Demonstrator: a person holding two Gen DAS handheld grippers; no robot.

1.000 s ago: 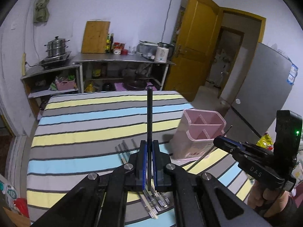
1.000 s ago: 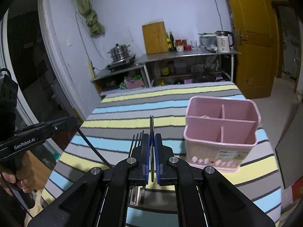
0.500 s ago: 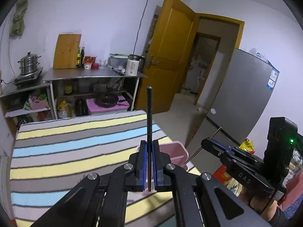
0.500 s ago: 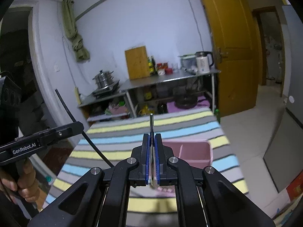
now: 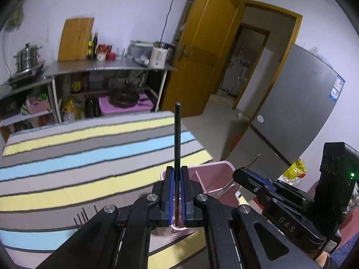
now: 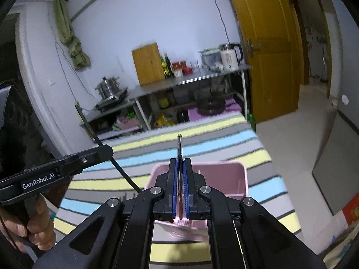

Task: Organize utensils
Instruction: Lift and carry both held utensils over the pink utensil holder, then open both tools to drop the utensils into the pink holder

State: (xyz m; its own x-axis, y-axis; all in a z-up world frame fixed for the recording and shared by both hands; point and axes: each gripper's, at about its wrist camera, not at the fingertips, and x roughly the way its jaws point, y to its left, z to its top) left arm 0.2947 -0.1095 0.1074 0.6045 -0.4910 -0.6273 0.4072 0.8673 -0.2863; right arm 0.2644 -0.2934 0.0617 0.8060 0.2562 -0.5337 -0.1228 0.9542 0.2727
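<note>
My left gripper point(image 5: 177, 172) is shut on a black utensil handle point(image 5: 177, 134) that sticks up along its fingers. It hangs over the pink divided holder point(image 5: 215, 174) at the table's right edge. My right gripper point(image 6: 180, 165) is shut on a thin metal utensil point(image 6: 179, 148), also above the pink holder point(image 6: 224, 177). The right gripper also shows in the left wrist view point(image 5: 244, 172), its utensil slanting down into the holder. The left gripper also shows in the right wrist view point(image 6: 105, 150). Fork tines point(image 5: 82, 216) lie on the striped cloth.
The striped tablecloth point(image 5: 78, 148) covers the table. Behind it stand metal shelves point(image 5: 101, 69) with a pot, a cutting board, bottles and a kettle. A yellow door point(image 5: 202, 51) and a grey fridge point(image 5: 296, 112) are to the right.
Both grippers rose and swung from the loose utensils over to the pink holder, each still holding its utensil. The views then dipped so the holder lies right under the fingers.
</note>
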